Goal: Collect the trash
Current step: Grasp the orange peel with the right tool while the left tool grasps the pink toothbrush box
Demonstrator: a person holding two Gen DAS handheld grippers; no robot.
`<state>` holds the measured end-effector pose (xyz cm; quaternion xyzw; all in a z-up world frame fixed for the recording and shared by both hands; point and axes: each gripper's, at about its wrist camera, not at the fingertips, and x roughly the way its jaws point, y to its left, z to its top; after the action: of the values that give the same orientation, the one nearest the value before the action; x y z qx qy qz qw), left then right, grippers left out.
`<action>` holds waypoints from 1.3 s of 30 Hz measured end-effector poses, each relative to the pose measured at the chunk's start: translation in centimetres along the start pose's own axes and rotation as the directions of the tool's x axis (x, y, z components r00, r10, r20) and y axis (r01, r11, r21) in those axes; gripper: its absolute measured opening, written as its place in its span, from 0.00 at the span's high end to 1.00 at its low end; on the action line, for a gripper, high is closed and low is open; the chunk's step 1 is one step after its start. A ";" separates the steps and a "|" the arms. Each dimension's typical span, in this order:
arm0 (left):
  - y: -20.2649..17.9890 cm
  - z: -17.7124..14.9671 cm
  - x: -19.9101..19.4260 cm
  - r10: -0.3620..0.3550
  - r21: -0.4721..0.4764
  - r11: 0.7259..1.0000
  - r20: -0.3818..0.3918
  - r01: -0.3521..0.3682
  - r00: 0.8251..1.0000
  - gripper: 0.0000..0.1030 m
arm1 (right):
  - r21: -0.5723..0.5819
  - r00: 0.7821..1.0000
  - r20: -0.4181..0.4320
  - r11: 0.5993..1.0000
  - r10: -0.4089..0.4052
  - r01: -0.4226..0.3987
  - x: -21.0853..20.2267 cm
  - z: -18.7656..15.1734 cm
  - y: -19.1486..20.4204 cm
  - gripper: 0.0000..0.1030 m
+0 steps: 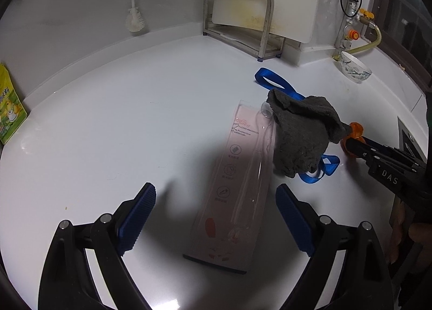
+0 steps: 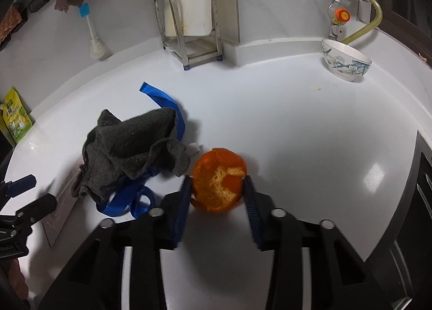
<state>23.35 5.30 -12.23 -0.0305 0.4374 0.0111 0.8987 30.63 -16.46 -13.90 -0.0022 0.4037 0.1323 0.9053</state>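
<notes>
Item 1, orange peel (image 2: 218,181): sat on the white counter (image 2: 297,126), hollow side facing the camera, roughly round with no clear long axis; the right gripper (image 2: 218,191) had both pads against its sides, apparently gripping it. Item 2, pink package (image 1: 237,183): lay flat between the spread-wide fingers of the left gripper (image 1: 216,218), untouched, long axis running away from the camera toward the back wall. Item 3, gray rag (image 2: 129,150) over blue strap (image 2: 167,104): just beside the peel. Collection judged early; no bin visible.
</notes>
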 end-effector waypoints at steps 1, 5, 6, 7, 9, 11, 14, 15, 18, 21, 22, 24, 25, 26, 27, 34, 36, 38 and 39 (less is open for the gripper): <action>-0.1 0.0 0.0 -0.002 0.002 1.000 -0.001 0.002 1.000 0.14 | 0.006 1.000 0.003 1.000 0.006 -0.006 -0.1 0.0 -0.1 0.75; -0.3 -0.2 0.4 -0.010 0.005 1.000 -0.011 0.011 1.000 0.14 | 0.065 0.999 0.002 0.997 0.039 -0.039 -0.6 -0.4 -1.1 0.77; -0.4 -0.2 0.6 -0.010 0.009 1.000 -0.016 0.011 1.000 0.14 | 0.080 0.999 0.003 0.996 0.046 -0.046 -0.7 -0.5 -1.4 0.77; -0.6 -0.2 0.7 -0.008 0.016 1.000 -0.020 0.008 1.000 0.14 | 0.091 0.999 0.004 0.994 0.053 -0.053 -0.9 -0.7 -1.6 0.77; -0.8 -0.3 1.1 -0.001 0.025 1.000 -0.029 0.002 1.000 0.14 | 0.111 0.998 0.004 0.992 0.062 -0.063 -1.1 -0.9 -2.0 0.77; -0.9 -0.3 1.7 0.012 0.032 0.999 -0.045 -0.010 0.999 0.14 | 0.120 0.997 0.005 0.990 0.071 -0.071 -1.3 -1.1 -2.2 0.77; -0.9 -0.3 2.7 0.022 0.031 0.999 -0.073 -0.020 0.997 0.14 | 0.120 0.997 0.006 0.989 0.082 -0.082 -1.7 -1.3 -2.3 0.77; -1.0 -0.3 2.8 0.038 0.039 0.999 -0.065 -0.036 0.997 0.14 | 0.117 0.997 0.007 0.990 0.083 -0.083 -1.8 -1.3 -2.2 0.77; -1.1 0.1 3.1 0.034 0.043 0.999 -0.055 -0.032 0.998 0.14 | 0.113 0.996 0.011 0.990 0.083 -0.084 -2.1 -1.3 -2.2 0.77; -1.1 0.5 3.3 0.035 0.038 0.999 -0.041 -0.033 0.999 0.23 | 0.119 0.996 0.013 0.989 0.085 -0.086 -2.3 -1.4 -2.4 0.77; -1.1 0.6 3.2 0.034 0.044 0.998 -0.033 -0.033 0.999 0.28 | 0.121 0.996 0.013 0.989 0.085 -0.086 -2.4 -1.5 -2.4 0.77; -1.3 0.8 3.1 0.027 0.053 0.998 -0.030 -0.025 0.999 0.44 | 0.123 0.997 0.013 0.989 0.081 -0.082 -2.6 -1.5 -2.5 0.77; -1.4 0.8 3.1 0.029 0.057 0.998 -0.034 -0.027 0.999 0.44 | 0.124 0.997 0.011 0.989 0.080 -0.081 -2.6 -1.6 -2.5 0.77; -1.4 0.8 3.1 0.028 0.055 0.998 -0.036 -0.026 0.999 0.44 | 0.126 0.997 0.008 0.989 0.079 -0.079 -2.6 -1.7 -2.5 0.77; -1.3 0.8 3.0 0.028 0.052 0.998 -0.037 -0.026 0.999 0.45 | 0.127 0.997 0.007 0.989 0.078 -0.079 -2.6 -1.8 -2.5 0.77; -0.2 0.5 1.1 0.033 0.006 0.999 -0.011 -0.033 0.999 0.45 | 0.127 0.996 0.004 0.988 0.086 -0.086 -3.2 -2.4 -2.0 0.77; 0.1 0.4 0.4 0.036 -0.003 0.999 -0.003 -0.036 0.999 0.45 | 0.123 0.996 0.003 0.989 0.089 -0.089 -3.4 -2.5 -1.7 0.77; 0.5 0.1 -0.4 0.042 -0.013 0.999 0.003 -0.042 0.999 0.45 | 0.119 0.996 -0.001 0.988 0.094 -0.093 -3.7 -2.7 -1.3 0.77; 0.6 0.0 -0.7 0.045 -0.016 0.999 0.005 -0.045 0.999 0.45 | 0.117 0.996 -0.002 0.989 0.094 -0.093 -3.8 -2.7 -1.2 0.77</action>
<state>22.88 5.89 -11.66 -0.0275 0.4353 0.0350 0.8992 26.49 -18.84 -13.06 0.0692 0.4137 0.1508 0.8952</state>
